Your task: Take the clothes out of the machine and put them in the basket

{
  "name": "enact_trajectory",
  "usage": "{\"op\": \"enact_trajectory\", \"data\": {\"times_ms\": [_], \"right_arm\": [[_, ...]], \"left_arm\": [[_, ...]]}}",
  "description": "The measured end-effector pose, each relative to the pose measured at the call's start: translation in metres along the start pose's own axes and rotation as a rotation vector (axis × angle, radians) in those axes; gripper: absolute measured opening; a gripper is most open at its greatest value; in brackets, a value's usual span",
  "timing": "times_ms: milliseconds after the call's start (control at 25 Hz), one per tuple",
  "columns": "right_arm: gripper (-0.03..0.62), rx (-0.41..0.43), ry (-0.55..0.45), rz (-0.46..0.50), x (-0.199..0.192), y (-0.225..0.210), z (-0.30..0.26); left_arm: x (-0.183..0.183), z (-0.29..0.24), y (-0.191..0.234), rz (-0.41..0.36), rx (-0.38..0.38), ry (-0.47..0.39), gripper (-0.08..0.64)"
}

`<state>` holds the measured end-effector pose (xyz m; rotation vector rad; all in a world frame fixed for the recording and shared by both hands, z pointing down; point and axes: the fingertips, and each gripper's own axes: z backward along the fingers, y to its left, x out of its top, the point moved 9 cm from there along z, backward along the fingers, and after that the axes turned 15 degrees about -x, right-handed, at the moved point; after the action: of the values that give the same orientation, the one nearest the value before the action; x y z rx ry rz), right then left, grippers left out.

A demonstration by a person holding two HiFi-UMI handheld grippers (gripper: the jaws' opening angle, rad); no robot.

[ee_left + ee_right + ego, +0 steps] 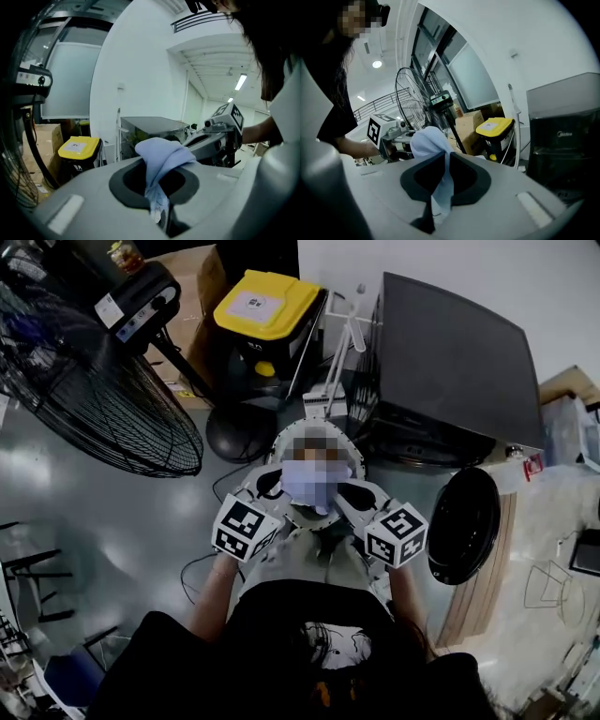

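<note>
Nearest the head camera, the person's black top (309, 652) is seen, and just beyond it the 2 marker cubes of the grippers. A crumpled pale blue cloth (314, 486) is held up between them: the left gripper (157, 197) is clamped on 1 end and the right gripper (440, 187) on the other, the fabric being pinched between the dark pads in each gripper view. The cloth is thus out of the dark front-loading washing machine (459, 362), whose round door (464, 524) is swung open at the right. Its long axis is stretched across from left to right between the 2 sets of jaws. What is taken to be a white round basket (278, 442) is partly seen directly under and just beyond the cloth, midway between both hands, so neither is judged nearer. Lowering and release over that rim is judged the coming step.
</note>
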<state>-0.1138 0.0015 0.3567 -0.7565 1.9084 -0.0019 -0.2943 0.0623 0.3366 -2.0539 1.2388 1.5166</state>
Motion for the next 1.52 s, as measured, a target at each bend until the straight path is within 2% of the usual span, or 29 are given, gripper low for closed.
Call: {"op": "enact_trajectory", "data": {"times_ms": [280, 480, 720, 760, 840, 920, 1040, 1160, 1200, 1240, 1520], "right_arm": [[0.058, -0.096, 0.137, -0.094, -0.056, -0.014, -0.033], [0.058, -0.148, 0.231, -0.122, -0.087, -0.029, -0.054], [0.058, -0.167, 0.330, -0.126, -0.119, -0.046, -0.077], [0.058, -0.168, 0.343, -0.120, -0.124, -0.048, -0.082], [0.058, -0.165, 0.376, -0.097, -0.135, -0.051, -0.092], [0.057, -0.160, 0.411, -0.091, -0.148, -0.053, -0.102], [0.067, -0.162, 0.439, -0.131, -0.165, -0.060, -0.113], [0.132, -0.166, 0.480, -0.147, -0.177, -0.065, -0.124], [0.204, -0.159, 0.494, -0.151, -0.181, -0.065, -0.126], [0.240, -0.150, 0.505, -0.155, -0.183, -0.064, -0.128], [0.247, -0.149, 0.488, -0.140, -0.180, -0.057, -0.124]], "left_arm": [[-0.064, -0.030, 0.028, -0.013, -0.080, 0.211, 0.032], [-0.099, -0.058, 0.046, -0.036, -0.134, 0.322, 0.032], [-0.135, -0.081, 0.057, -0.020, -0.184, 0.457, 0.034], [-0.141, -0.084, 0.058, -0.019, -0.199, 0.498, 0.051], [-0.154, -0.088, 0.056, -0.012, -0.231, 0.594, 0.159], [-0.168, -0.089, 0.052, -0.001, -0.248, 0.670, 0.181], [-0.192, -0.088, 0.046, 0.046, -0.265, 0.739, 0.210], [-0.211, -0.082, 0.044, 0.104, -0.257, 0.757, 0.215], [-0.215, -0.079, 0.043, 0.121, -0.252, 0.750, 0.215], [-0.217, -0.077, 0.042, 0.138, -0.248, 0.743, 0.215], [-0.209, -0.076, 0.042, 0.162, -0.215, 0.674, 0.215]]}}
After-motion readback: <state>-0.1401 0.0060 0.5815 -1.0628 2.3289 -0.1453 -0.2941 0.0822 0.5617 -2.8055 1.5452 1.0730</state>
